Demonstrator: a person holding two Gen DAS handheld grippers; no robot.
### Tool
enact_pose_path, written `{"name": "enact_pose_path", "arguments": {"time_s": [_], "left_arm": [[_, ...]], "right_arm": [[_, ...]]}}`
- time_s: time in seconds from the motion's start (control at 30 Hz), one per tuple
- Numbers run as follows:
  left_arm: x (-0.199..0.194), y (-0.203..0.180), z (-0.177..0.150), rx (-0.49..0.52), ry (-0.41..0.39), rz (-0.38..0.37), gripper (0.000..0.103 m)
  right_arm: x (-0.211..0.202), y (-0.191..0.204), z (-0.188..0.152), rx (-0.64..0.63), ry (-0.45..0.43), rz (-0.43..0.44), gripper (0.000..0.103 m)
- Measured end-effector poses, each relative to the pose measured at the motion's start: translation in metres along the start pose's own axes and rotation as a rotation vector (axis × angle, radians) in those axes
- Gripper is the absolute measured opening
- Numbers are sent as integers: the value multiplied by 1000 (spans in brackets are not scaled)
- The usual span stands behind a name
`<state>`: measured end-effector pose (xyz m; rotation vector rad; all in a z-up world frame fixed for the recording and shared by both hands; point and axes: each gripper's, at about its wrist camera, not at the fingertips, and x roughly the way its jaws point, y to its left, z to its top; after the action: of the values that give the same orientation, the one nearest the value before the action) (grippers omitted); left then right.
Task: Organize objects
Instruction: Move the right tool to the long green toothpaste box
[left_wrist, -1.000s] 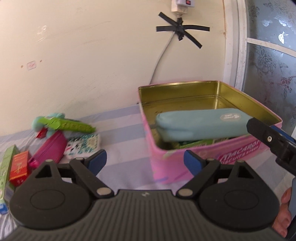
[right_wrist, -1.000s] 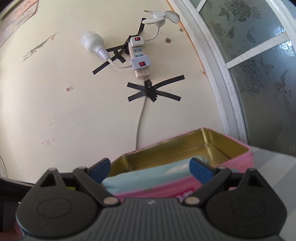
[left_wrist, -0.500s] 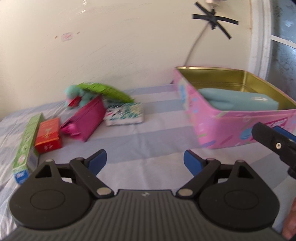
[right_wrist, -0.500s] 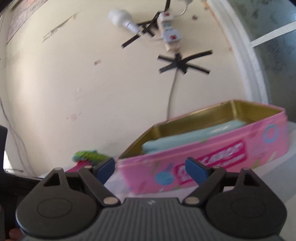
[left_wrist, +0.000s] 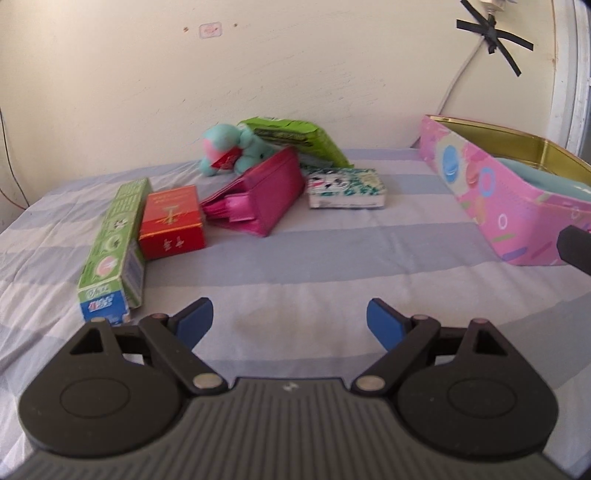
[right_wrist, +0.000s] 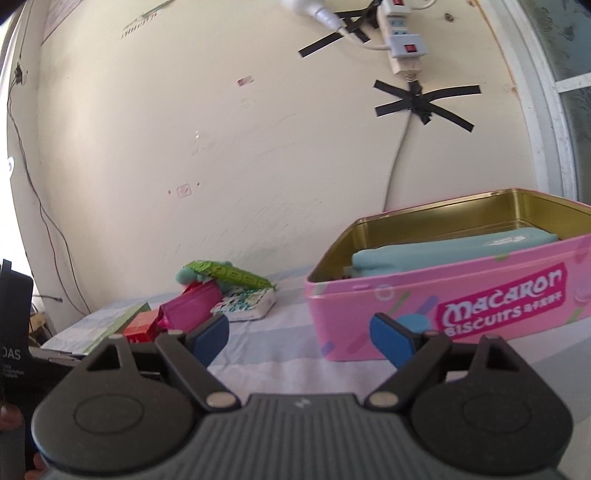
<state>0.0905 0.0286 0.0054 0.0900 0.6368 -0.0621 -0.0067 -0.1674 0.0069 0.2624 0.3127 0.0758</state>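
In the left wrist view a loose group lies on the striped sheet: a green toothpaste box (left_wrist: 114, 243), a red box (left_wrist: 171, 221), a magenta pouch (left_wrist: 266, 199), a patterned tissue pack (left_wrist: 347, 186), a teal plush toy (left_wrist: 229, 153) and a green packet (left_wrist: 295, 138). My left gripper (left_wrist: 290, 321) hovers open and empty in front of them. The pink biscuit tin (right_wrist: 480, 295) stands to the right with a teal pencil case (right_wrist: 443, 254) inside. My right gripper (right_wrist: 299, 336) is open and empty just before the tin's left front corner.
The wall rises right behind the objects, with a taped cable (right_wrist: 399, 147) and power strip (right_wrist: 402, 51) above the tin. A window frame (right_wrist: 546, 129) stands at the right. The black body of the left device (right_wrist: 14, 350) fills the right view's left edge.
Both views have swung left from the tin toward the loose group on the sheet. The left gripper has sunk closer to the sheet. The right jaws have narrowed slightly.
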Motion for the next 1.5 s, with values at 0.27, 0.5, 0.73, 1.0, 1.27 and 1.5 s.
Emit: {"name": "enact_pose_path", "arguments": {"time_s": [0.27, 0.5, 0.73, 1.0, 1.27, 1.5], "left_arm": [[-43, 45, -21, -23, -121, -76, 92], [-55, 124, -35, -212, -193, 186, 92], [-58, 183, -48, -591, -240, 186, 92], [-73, 171, -48, -540, -344, 239, 92], [-75, 178, -54, -568, -358, 214, 92], [-73, 177, -53, -550, -349, 203, 92]], "right_arm": [[17, 28, -5, -85, 67, 38, 87], [51, 83, -8, -216, 169, 171, 91], [97, 157, -15, -302, 264, 308, 96], [122, 227, -36, -488, 292, 388, 103], [145, 256, -39, -526, 312, 370, 103], [171, 265, -42, -497, 379, 332, 86]]}}
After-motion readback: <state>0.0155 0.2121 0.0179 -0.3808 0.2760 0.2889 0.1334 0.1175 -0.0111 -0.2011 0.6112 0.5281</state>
